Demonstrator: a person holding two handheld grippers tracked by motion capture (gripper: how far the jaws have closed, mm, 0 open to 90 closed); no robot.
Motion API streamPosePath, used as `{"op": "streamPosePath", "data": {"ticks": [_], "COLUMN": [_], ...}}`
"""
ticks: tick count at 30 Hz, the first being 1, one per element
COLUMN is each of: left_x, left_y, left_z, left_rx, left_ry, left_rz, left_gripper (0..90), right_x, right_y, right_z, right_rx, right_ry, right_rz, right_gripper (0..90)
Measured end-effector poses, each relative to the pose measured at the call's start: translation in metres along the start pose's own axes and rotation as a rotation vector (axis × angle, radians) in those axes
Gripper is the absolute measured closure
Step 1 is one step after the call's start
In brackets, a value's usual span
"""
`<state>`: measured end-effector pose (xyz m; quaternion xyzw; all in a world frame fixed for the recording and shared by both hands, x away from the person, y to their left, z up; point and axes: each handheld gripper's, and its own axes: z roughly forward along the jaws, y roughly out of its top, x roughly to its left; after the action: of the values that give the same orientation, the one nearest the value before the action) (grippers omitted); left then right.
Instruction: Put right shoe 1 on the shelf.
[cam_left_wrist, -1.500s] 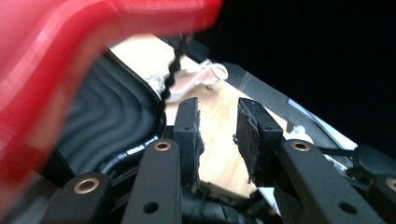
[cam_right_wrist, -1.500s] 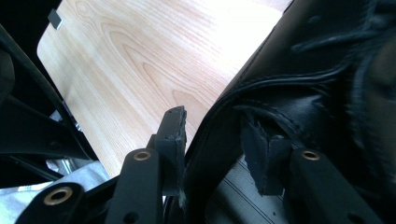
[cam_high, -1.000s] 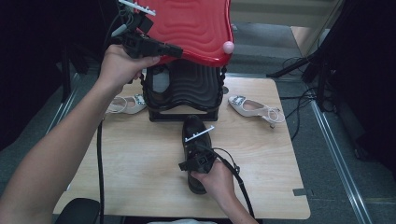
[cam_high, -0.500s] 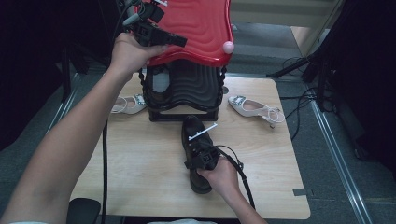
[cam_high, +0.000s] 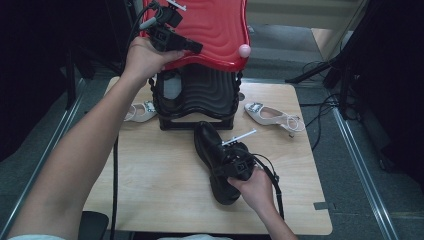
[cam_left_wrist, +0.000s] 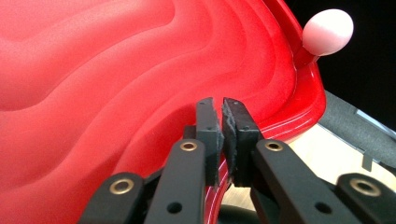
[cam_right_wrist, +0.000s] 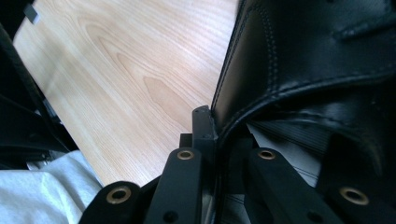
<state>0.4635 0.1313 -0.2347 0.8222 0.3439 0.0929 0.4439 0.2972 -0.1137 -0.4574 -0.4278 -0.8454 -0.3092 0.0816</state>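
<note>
A red wavy lid (cam_high: 215, 30) with a pink knob (cam_high: 244, 50) stands tilted up over a black ribbed box (cam_high: 197, 97) at the table's back. My left gripper (cam_high: 197, 48) holds the lid's front edge. In the left gripper view the red rim (cam_left_wrist: 280, 126) runs between the pads of the left gripper (cam_left_wrist: 222, 105), whose jaws have just been closing on it. A black leather shoe (cam_high: 212, 145) lies in front of the box. My right gripper (cam_high: 225, 167) has just closed on the shoe's side wall (cam_right_wrist: 317, 56); the right gripper (cam_right_wrist: 219, 126) has one finger outside and one inside.
Two white heeled shoes lie on the wooden table (cam_high: 150, 185): one left of the box (cam_high: 140, 111), one to its right (cam_high: 272, 115). Cables and black stands (cam_high: 345, 75) crowd the floor to the right. A white tag (cam_high: 239, 137) sticks out above the right gripper.
My left hand has moved up and right with the lid's edge. The right gripper has shifted right along the black shoe and closed on its wall.
</note>
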Motion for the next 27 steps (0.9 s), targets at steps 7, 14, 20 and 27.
{"op": "streamPosePath", "data": {"ticks": [7, 14, 20, 27], "left_x": [0.002, 0.004, 0.004, 0.002], "left_y": [-0.001, -0.002, -0.001, 0.001], "left_z": [0.0, 0.001, 0.0, 0.001], "left_rx": [0.003, -0.005, 0.0, 0.014], "left_ry": [-0.012, -0.03, -0.028, -0.015], "left_rz": [-0.008, -0.03, -0.028, -0.023], "left_gripper": [89.1, 89.3, 89.4, 89.4], "right_x": [-0.003, 0.009, 0.019, 0.023], "right_y": [0.001, 0.009, 0.019, 0.039], "right_z": [-0.013, -0.033, -0.057, -0.081], "right_rx": [-0.032, -0.066, -0.103, -0.167], "right_ry": [0.05, 0.083, 0.11, 0.09], "right_rz": [0.016, -0.007, -0.03, -0.048], "right_gripper": [88.2, 88.1, 88.0, 87.9]}}
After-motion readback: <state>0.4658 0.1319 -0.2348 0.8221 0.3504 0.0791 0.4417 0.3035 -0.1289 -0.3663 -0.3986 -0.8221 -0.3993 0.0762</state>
